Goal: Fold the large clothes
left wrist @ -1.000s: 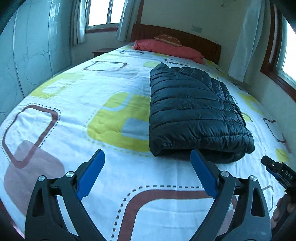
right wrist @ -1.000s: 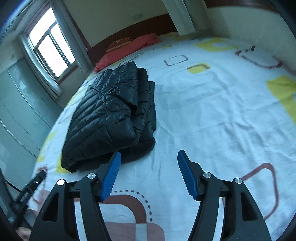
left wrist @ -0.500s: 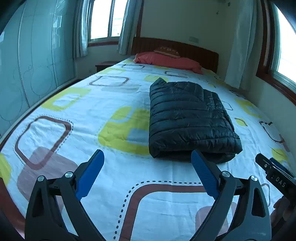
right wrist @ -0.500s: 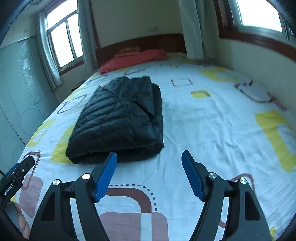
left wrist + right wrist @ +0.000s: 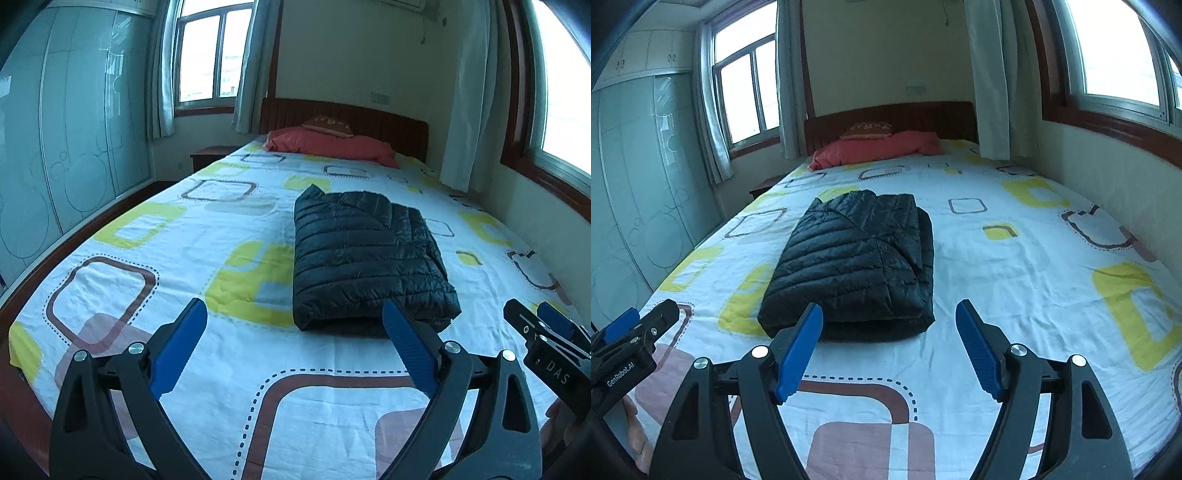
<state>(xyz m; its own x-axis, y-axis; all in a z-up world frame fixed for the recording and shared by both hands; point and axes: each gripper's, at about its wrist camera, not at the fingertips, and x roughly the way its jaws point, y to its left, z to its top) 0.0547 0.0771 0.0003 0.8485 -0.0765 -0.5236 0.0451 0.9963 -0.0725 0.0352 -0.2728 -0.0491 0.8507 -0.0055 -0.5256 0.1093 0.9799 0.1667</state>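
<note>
Jacket (image 5: 364,254) folded on bed (image 5: 147,258), seemingly untouched; left gripper (image 5: 291,347) and right gripper (image 5: 888,347) wide apart, empty.

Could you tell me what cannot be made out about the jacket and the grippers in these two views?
- Jacket: its near edge is partly hidden by a left gripper finger in the left view and by a right gripper finger in the right view.
- Jacket's underside and inner layers: hidden by its own top layer in both views.
- Hands: cut off by the bottom edges.
- Pillow pattern: too small to read.
</note>
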